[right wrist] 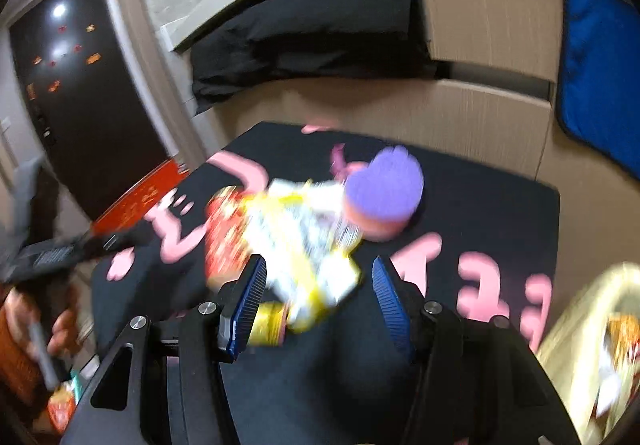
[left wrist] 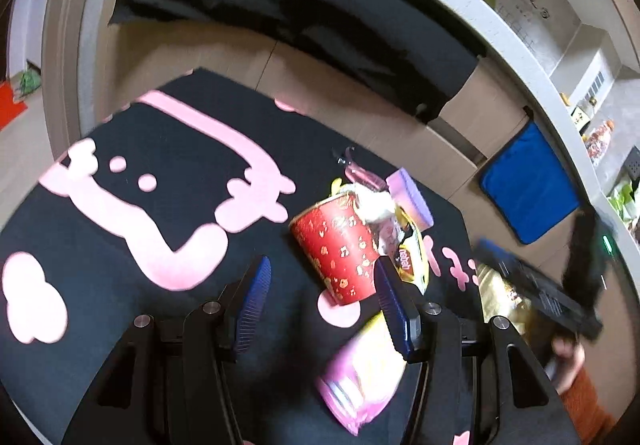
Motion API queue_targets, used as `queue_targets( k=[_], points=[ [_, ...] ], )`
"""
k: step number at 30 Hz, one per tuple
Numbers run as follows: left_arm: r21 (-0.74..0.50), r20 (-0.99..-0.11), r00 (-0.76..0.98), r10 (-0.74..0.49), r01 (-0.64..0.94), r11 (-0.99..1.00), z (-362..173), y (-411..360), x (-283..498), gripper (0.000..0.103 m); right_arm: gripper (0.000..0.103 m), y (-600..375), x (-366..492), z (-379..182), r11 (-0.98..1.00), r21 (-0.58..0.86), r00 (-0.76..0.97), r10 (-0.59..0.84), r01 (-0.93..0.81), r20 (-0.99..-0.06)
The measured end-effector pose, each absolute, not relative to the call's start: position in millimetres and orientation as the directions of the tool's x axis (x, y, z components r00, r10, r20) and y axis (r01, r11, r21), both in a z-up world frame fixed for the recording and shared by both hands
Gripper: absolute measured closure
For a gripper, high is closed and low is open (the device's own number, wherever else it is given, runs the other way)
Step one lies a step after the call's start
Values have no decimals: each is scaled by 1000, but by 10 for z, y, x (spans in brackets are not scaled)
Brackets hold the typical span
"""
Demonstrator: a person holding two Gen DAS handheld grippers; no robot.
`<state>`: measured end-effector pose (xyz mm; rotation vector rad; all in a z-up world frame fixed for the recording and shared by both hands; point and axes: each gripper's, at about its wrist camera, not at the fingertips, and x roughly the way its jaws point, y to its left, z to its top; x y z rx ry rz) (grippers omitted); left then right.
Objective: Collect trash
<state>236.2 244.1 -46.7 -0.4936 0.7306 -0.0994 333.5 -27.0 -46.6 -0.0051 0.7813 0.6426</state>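
Note:
A red paper cup with gold print lies on its side on a black table with pink shapes, stuffed with crumpled wrappers. A purple-topped sponge and a yellow wrapper lie beside it. A pink and yellow snack bag lies nearer. My left gripper is open, just in front of the cup. In the blurred right wrist view, my right gripper is open over the yellow and white wrapper, with the cup left and the sponge behind.
A gold bag with trash inside shows at the right edge of the right wrist view. A black cushion and a blue cushion lie on the wooden bench behind the table. The right gripper body is at the table's right.

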Motion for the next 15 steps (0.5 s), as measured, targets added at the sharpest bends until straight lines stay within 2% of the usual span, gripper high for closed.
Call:
queue_targets(
  k=[6, 11, 12, 15],
  points=[
    [-448, -614, 740, -274, -41, 893, -490, 2437, 2419, 48, 48, -33, 4082, -562, 877, 248, 590, 463, -411, -661],
    [-474, -628, 713, -310, -36, 880, -641, 2443, 2492, 48, 48, 162, 4633, -797, 932, 155, 582, 329, -328, -744],
    [-481, -630, 709, -317, -36, 876, -669, 2448, 2497, 48, 45, 158, 4680, -839, 935, 154, 568, 320, -321, -758],
    [-503, -633, 698, -336, -41, 863, -745, 2457, 2521, 48, 45, 38, 4681, -985, 903, 275, 470, 410, -330, -782]
  ],
)
